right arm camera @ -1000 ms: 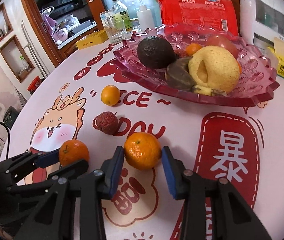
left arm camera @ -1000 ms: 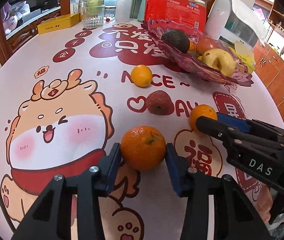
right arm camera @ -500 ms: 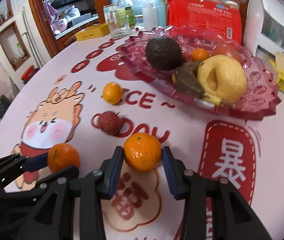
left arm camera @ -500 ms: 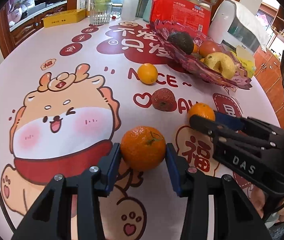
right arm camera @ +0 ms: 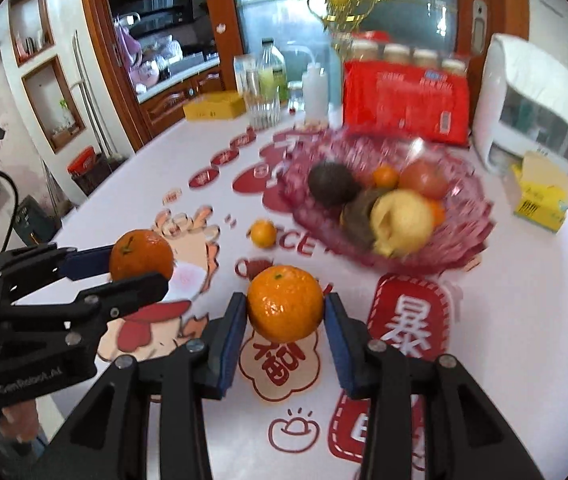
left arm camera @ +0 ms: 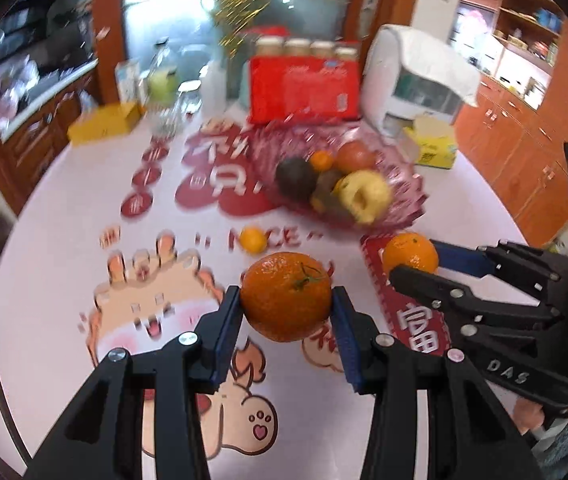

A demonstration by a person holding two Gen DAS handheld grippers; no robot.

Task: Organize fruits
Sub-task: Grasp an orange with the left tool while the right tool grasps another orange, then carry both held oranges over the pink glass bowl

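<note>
My left gripper (left arm camera: 286, 314) is shut on a tangerine (left arm camera: 286, 296) and holds it in the air above the table. My right gripper (right arm camera: 284, 316) is shut on another tangerine (right arm camera: 285, 302), also lifted; it shows in the left wrist view (left arm camera: 410, 252) too. The left one shows in the right wrist view (right arm camera: 141, 255). The pink glass fruit tray (right arm camera: 464, 236) lies ahead with an avocado (right arm camera: 330, 185), a yellow apple (right arm camera: 402, 220) and other fruit. A small orange (right arm camera: 263, 233) lies on the table short of the tray.
A red box of jars (right arm camera: 406, 106), a white appliance (right arm camera: 524, 104), a yellow tissue box (right arm camera: 540, 196), a glass and bottles (right arm camera: 264, 92) stand behind the tray. The printed tablecloth (right arm camera: 524, 320) covers a round table; its edge curves at right.
Both grippers have lifted their tangerines off the table and risen. The lychee on the table is now hidden behind the held fruit.
</note>
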